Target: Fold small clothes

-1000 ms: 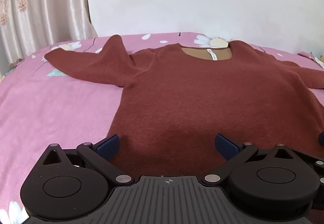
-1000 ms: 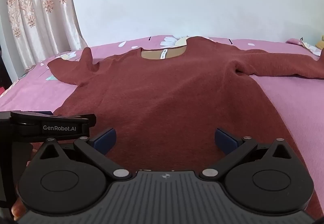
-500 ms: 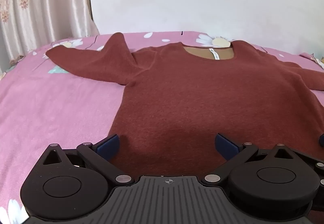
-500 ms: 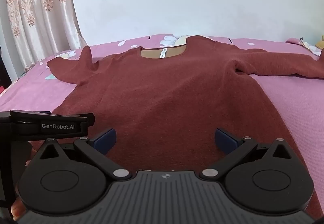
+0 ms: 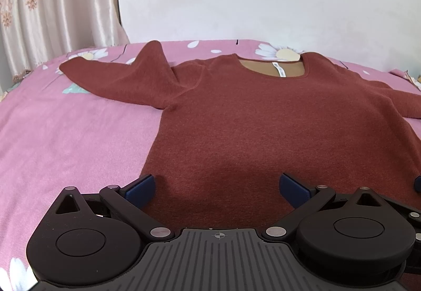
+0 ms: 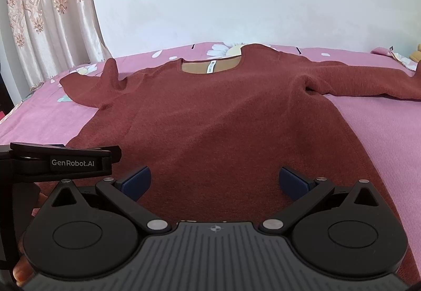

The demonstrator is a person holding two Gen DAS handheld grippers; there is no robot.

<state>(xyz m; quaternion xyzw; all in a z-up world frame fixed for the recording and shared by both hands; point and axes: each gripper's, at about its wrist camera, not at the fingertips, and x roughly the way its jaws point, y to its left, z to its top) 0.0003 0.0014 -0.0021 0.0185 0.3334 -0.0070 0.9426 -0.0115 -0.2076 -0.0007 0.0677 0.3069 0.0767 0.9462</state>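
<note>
While the sweater [image 5: 276, 117] lies spread flat, front up, on the pink bedspread [image 5: 65, 138], both grippers hover over its near hem. On the left gripper [image 5: 217, 185] the jaws stand wide apart, gripping nothing; the right gripper [image 6: 214, 181] is the same, just beside it. One sleeve [image 5: 118, 80] reaches toward the curtain [image 5: 52, 6], the other [image 6: 363, 77] stretches out to the right. A white tag [image 6: 211, 68] shows inside the neckline.
</note>
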